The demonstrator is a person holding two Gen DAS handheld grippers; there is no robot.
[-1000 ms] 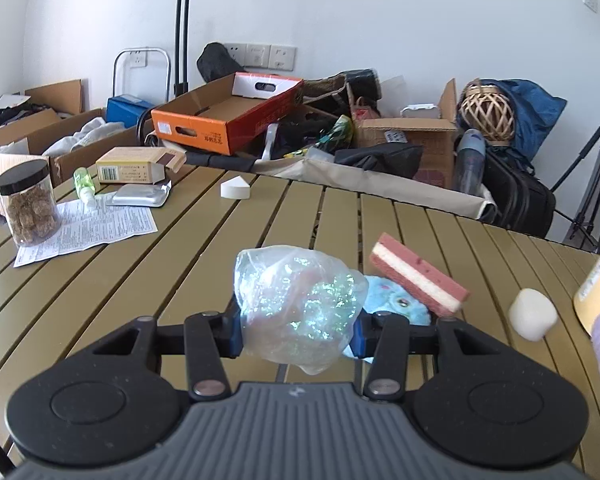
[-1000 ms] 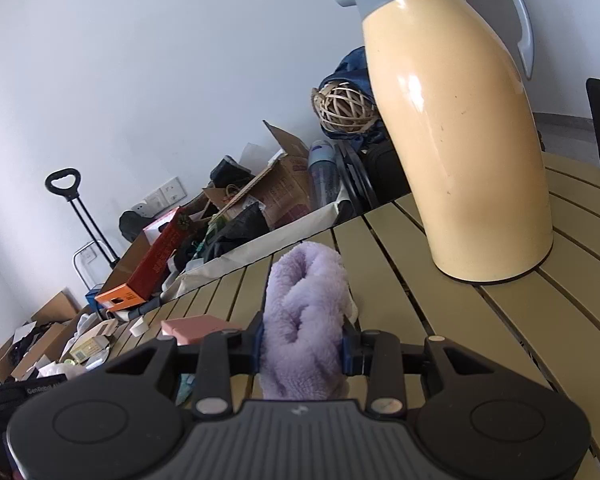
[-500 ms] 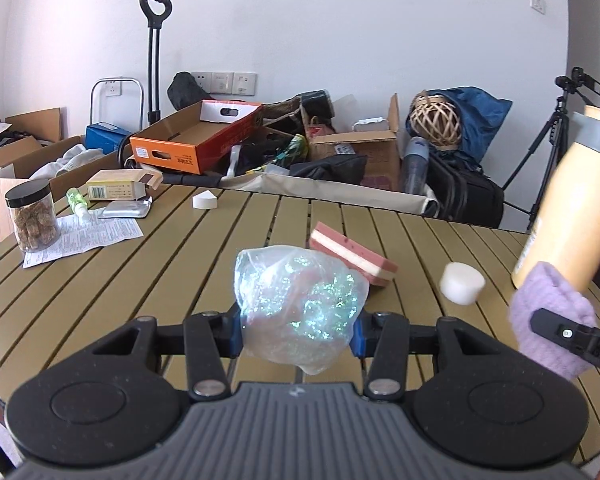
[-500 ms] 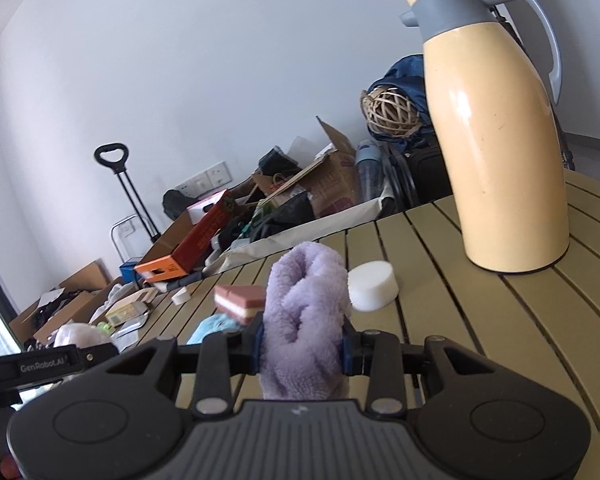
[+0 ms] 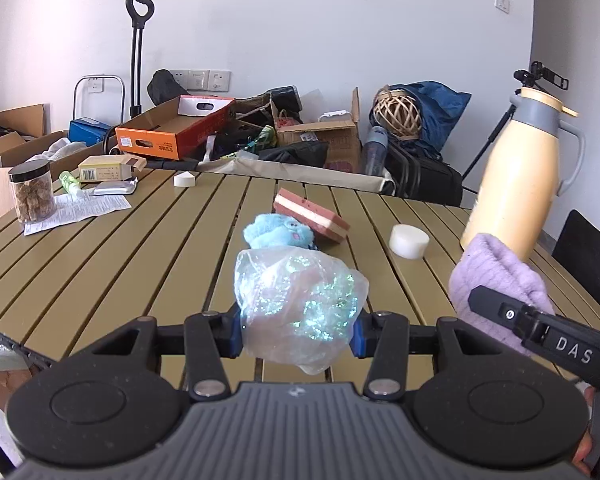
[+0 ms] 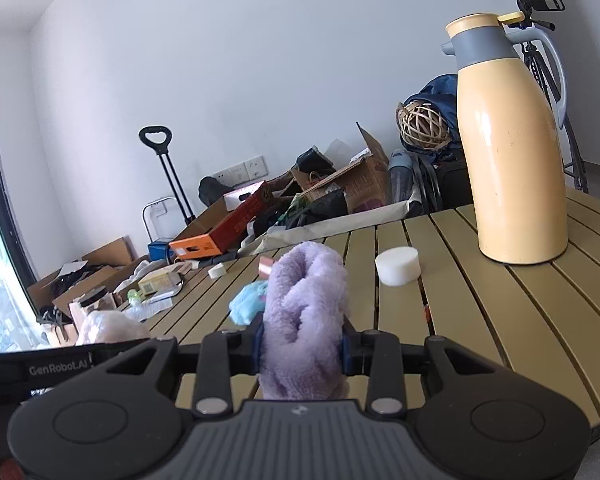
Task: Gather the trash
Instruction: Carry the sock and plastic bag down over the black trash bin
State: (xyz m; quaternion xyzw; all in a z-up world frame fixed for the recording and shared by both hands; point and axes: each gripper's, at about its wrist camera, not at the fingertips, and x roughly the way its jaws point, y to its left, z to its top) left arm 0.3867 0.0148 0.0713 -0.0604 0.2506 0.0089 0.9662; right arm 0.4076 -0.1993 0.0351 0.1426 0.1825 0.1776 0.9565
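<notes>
Above the slatted table (image 5: pixel 100 248), a crumpled plastic bag (image 5: pixel 300 308) is pinched by the left gripper (image 5: pixel 298 330) and a lilac fleece bundle (image 6: pixel 304 320) by the right gripper (image 6: pixel 302 346), though the slippery bag could be dropped.

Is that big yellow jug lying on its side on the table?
No, the yellow jug stands upright on the slatted table, spout and handle at the top, with a white round block beside it.
</notes>
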